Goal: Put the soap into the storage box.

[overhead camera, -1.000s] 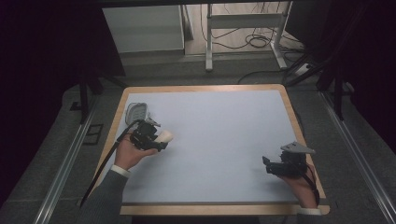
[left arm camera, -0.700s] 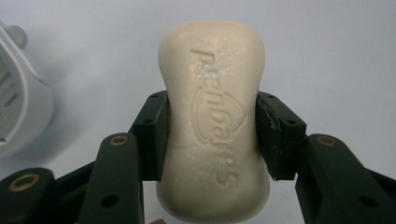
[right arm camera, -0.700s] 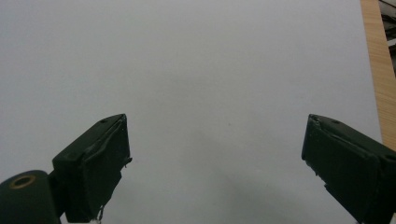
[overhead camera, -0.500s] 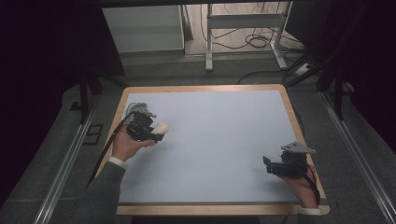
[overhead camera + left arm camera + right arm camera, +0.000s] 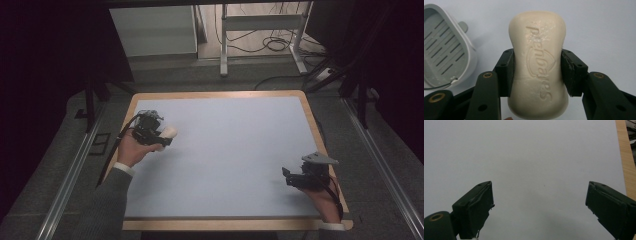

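A cream bar of soap with embossed letters sits between the jaws of my left gripper, which is shut on its sides. In the high view the left gripper holds the soap just above the table near the far left corner. A grey slatted soap dish lies on the table just to the left of the soap in the left gripper view. My right gripper rests near the table's front right; it is open with nothing between its jaws.
The pale blue table top has a wooden rim, also seen at the right of the right gripper view. A cable trails from the left gripper over the table's left edge. Metal rails and desk legs stand on the floor beyond.
My left gripper has carried the soap a little farther away and to the left, toward the soap dish. The right gripper has stayed put.
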